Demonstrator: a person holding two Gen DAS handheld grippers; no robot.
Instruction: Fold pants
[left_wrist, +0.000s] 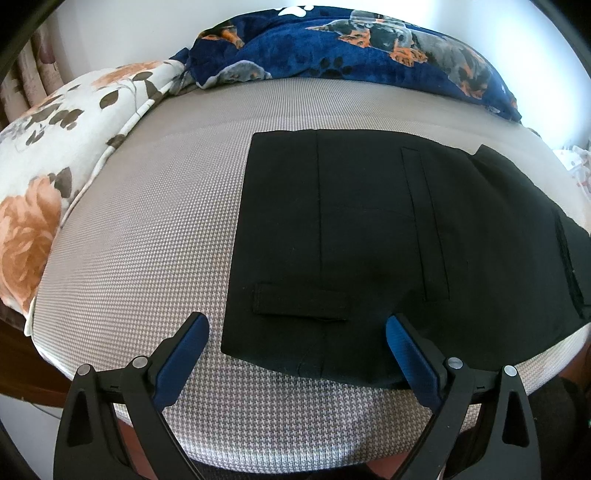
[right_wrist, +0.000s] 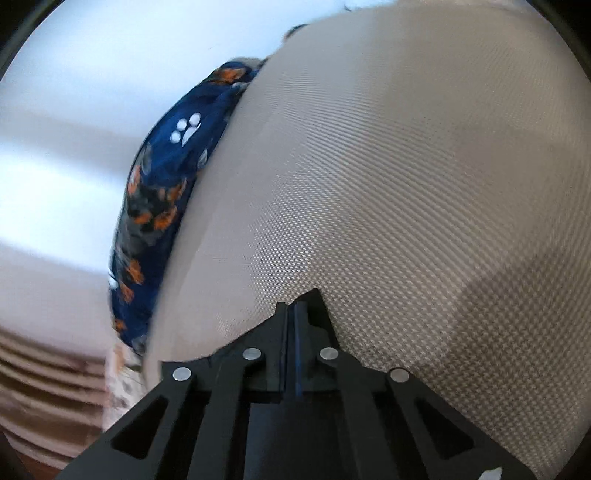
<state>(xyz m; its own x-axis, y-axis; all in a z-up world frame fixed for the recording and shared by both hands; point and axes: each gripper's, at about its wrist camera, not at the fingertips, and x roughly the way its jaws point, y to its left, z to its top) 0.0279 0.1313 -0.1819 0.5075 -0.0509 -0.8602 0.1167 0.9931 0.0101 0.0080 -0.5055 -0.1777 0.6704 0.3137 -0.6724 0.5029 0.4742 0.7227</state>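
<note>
At the bed's (left_wrist: 147, 229) far left corner, in the left wrist view, lies a floral quilt (left_wrist: 48, 155), white with orange roses and brown leaves. Right of it, along the far edge, a blue blanket (left_wrist: 351, 48) with dog and paw prints is bunched up. The bed's cover is a grey houndstooth weave. The pants (left_wrist: 369, 240), black and folded into a flat block, lie on the right half of the bed, reaching from the middle toward the near edge and running off toward the right edge. A pocket flap shows near their near left corner, and seams run across them. The left claw (left_wrist: 297, 325) stands wide open over the near edge, holding nothing: its left finger is over bare cover just left of the pants, its right finger over the pants' near edge.

In the right wrist view the blanket sits at the left, along the bed's edge, blurred. The right claw (right_wrist: 295, 306) is fully closed, its blue pads pressed together with nothing seen between them, tip low over bare cover.
</note>
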